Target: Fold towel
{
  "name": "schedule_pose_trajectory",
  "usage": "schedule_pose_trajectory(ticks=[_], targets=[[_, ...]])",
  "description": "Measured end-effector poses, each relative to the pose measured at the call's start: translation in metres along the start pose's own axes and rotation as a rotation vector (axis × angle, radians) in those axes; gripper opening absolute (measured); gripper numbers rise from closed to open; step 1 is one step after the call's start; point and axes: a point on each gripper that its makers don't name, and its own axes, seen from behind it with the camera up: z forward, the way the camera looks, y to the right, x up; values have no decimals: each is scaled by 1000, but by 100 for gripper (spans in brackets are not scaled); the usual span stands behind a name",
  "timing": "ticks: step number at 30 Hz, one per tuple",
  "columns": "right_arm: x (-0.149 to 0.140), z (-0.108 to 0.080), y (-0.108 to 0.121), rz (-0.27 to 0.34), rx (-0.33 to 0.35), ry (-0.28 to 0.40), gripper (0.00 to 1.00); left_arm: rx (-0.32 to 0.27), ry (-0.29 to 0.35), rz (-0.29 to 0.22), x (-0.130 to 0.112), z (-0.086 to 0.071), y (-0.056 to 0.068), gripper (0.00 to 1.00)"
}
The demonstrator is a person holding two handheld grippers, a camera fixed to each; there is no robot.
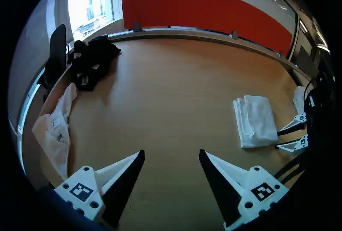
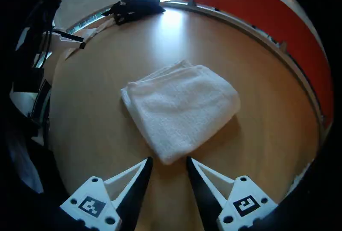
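Right gripper view: towel (image 2: 181, 111) corner lay between the parted fingers of my right gripper (image 2: 168, 159).
My left gripper (image 1: 171, 152), jaws also apart, had the towel well to its right.

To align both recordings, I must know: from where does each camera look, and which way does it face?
Left gripper view: rides the left hand-held gripper, facing across the table; its open fingers show, the right hand-held gripper far right.
Right gripper view: rides that gripper, looking down at the folded towel before its open fingers.
Shared: towel, table, red panel.
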Motion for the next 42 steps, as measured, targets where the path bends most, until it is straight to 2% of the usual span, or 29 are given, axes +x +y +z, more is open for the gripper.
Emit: schedule_pose_trajectory(ticks=[10,14,18,24,30,42], targets=[[-2,0,-3,23,-4,-1,28,-2,-1,1,-2,0,0,94],[-2,0,-2,32,-4,2,21,-3,-1,0,-2,0,0,94],[-1,0,1,37,-18,8,6,-3,-1,0,-2,0,0,94],[0,0,1,43,-16,15,5,-5,-2,3,-3,0,1,94],[7,-7,4,24,-25,21,5,-11,-2,3,-4,2,2,94],[49,-41,25,-74,-65,33,5,-42,26,-1,2,5,13,94]])
